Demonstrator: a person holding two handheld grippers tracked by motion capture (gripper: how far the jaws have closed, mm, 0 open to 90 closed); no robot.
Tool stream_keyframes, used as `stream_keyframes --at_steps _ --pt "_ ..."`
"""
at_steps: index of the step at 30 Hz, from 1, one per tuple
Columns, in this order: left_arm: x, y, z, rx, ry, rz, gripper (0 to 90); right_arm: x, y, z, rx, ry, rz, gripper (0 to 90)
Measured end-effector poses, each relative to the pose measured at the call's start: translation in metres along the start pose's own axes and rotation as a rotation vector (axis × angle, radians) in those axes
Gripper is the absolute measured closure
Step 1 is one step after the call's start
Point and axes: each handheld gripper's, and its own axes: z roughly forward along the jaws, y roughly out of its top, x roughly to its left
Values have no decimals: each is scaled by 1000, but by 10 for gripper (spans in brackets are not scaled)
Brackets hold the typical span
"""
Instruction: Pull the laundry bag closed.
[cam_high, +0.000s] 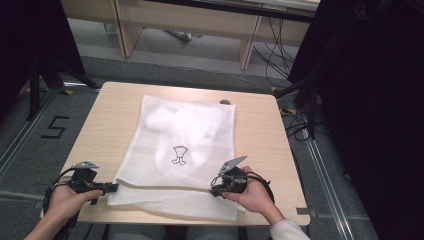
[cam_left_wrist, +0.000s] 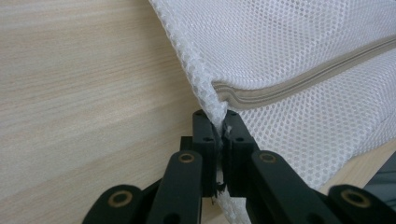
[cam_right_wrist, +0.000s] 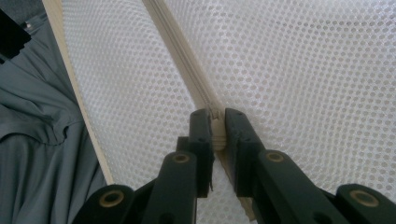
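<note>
I pinch the soft, light mesh bag (cam_high: 182, 150) with both grippers, left gripper (cam_left_wrist: 219, 122) clamped on its corner seam, right gripper (cam_right_wrist: 215, 122) on the zipper (cam_right_wrist: 187, 60), where the limp fabric seems firmest

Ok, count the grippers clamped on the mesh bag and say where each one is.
2. The left gripper pinches the white mesh laundry bag at its near left corner; the right gripper is shut on the zipper along the near edge.

overhead forward-down; tool cameras close on mesh bag (cam_high: 182, 150)

White mesh zip bag (cam_high: 182, 150) lies flat on the table, near edge folded
</note>
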Motion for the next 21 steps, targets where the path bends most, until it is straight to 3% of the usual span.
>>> stream_keyframes --at_steps 3,8,9,15,17,18,21 --pt "0 0 0 1 0 -1 850 -1 -1 -1 5 -3 -3 825" --pt "-2 -1 3 -40 11 -30 850 -2 -4 -4 -3 -1 4 825" --pt "-1 -1 1 -22 5 -7 850 -3 -5 -4 -4 -1 7 825" --pt "0 0 0 0 2 -3 850 -2 -6 -6 1 -11 38 825" --pt "-1 0 1 -16 6 -7 850 -3 -7 -7 2 -10 32 825" --pt "-2 -1 3 -43 10 -32 850 -4 -7 -8 9 -11 31 825" --pt "-2 -1 3 -42 12 -32 850 -4 -9 -10 16 -19 56 825"
